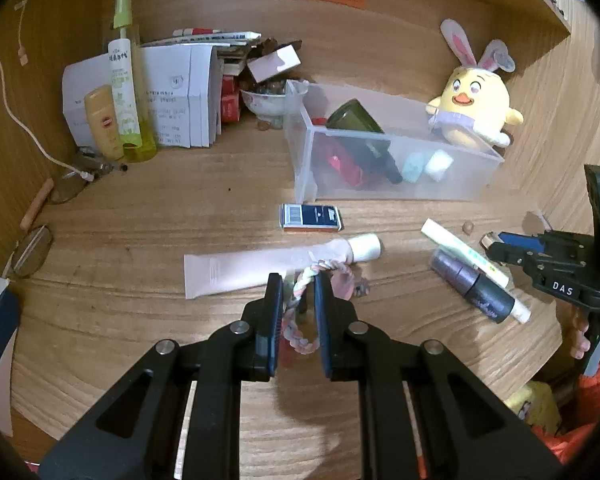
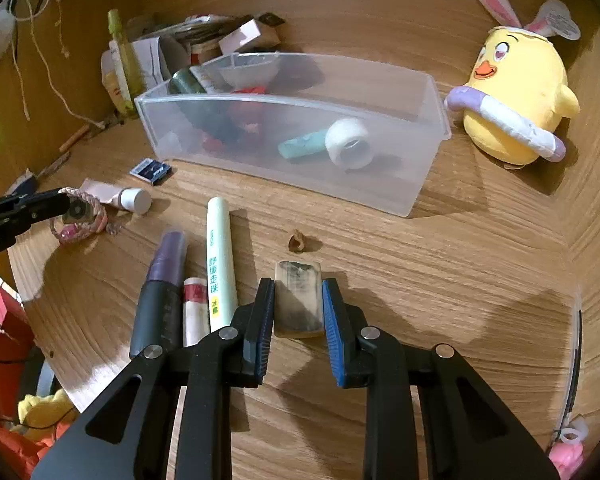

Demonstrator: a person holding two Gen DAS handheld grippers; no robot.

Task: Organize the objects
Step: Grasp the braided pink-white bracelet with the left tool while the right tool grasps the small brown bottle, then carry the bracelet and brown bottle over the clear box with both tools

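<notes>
Mid-pickup: left gripper point(image 1: 298, 284) closed round braided hair tie point(image 1: 300, 312) near pink tube point(image 1: 260, 266); right gripper point(image 2: 298, 288) clamped on grubby eraser point(image 2: 299, 304). Next, probably: carried far into clear bin point(image 2: 420, 184).

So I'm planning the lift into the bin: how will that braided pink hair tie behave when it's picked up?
Probably floppy: the hair tie is a soft braided loop sagging between the left gripper fingers. Likely very light. Its pink charm may dangle and snag on the clear bin rim.
</notes>
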